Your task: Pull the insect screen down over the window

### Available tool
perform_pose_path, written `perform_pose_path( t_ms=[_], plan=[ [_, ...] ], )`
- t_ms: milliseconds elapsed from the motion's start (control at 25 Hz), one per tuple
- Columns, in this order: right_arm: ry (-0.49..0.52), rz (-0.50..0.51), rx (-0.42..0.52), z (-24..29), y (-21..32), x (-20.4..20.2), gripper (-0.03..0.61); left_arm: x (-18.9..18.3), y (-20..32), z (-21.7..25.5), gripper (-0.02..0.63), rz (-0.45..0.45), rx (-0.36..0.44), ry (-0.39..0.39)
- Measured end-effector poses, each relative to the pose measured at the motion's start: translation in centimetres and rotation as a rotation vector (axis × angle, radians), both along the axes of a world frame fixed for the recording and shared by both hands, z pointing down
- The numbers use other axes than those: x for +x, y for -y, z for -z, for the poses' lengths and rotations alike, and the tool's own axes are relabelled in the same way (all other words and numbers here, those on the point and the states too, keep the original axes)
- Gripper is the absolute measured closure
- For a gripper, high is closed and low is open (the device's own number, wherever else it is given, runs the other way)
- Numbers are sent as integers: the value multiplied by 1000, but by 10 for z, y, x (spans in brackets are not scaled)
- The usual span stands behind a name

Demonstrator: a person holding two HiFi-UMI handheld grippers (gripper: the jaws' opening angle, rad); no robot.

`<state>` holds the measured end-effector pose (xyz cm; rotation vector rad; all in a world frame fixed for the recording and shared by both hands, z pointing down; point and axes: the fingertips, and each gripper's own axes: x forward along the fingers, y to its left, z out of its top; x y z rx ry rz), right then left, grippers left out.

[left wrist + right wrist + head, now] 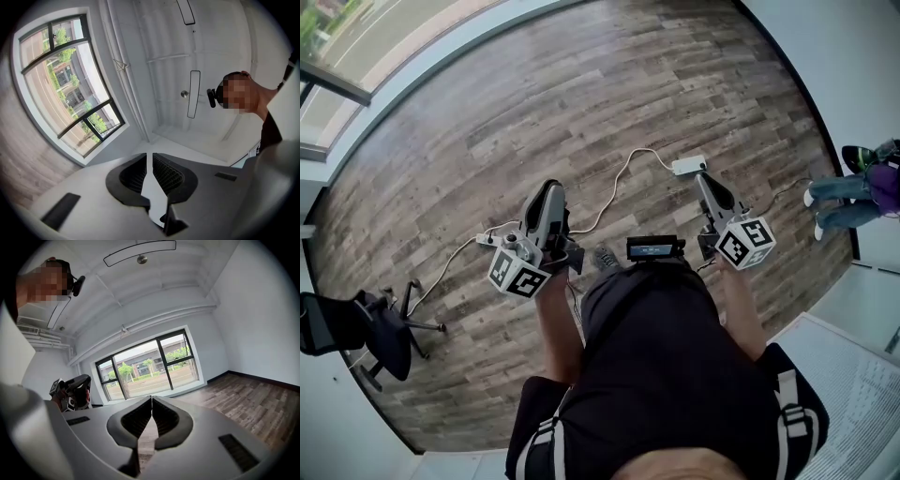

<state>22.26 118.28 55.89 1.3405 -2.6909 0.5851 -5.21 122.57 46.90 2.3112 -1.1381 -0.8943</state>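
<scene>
The person's black-shirted torso fills the bottom of the head view, with a small dark device with a lit screen (654, 248) at the chest. Just beyond it both hands hold their grippers out over the wood-plank floor (581, 94). The left gripper (149, 154) tilts upward toward the ceiling. Its jaws are almost together, with only a thin slit between the ribbed pads (166, 174) and nothing in that slit. The right gripper (151, 397) points roughly level across the room. Its jaw tips meet, and it holds nothing.

On the floor beyond the right gripper lies a white power strip (688, 166). A white cable (619, 183) curls from it back toward the person. A second white power strip (490, 240) lies beside the left gripper's marker cube, and its own cable trails off toward a black office chair (380, 328) near the floor's left edge. At the floor's right edge another person (862, 187) is partly in view, in jeans, white shoes and a purple top.

The window (150, 364) is set in the far wall, well apart from both grippers. It has a dark frame and several panes, and it sits above the floor's far edge. Trees, a road and buildings show clearly through the glass. A white rail (140, 326) runs along the wall just above the window. The insect screen itself cannot be picked out from here. In the head view the window shows only in the top left corner.
</scene>
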Motion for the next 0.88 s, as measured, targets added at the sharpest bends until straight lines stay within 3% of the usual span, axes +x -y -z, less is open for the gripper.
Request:
perform_pose_path(
  t_ms=[320,600,680,800,880],
  plan=[
    [28,0,-37,-23,37,4,571,0,45,-17,581,19,-78,58],
    [104,99,-10,-38,157,-22,571,-18,145,-16,581,146,-152,124],
    [110,138,5,-31,191,-24,571,-17,175,-9,581,166,-157,76],
    [117,193,74,-9,233,-25,571,-18,212,7,581,179,-121,-57],
    [107,217,118,2,256,-18,571,-8,234,15,582,180,-89,-55]
  ],
)
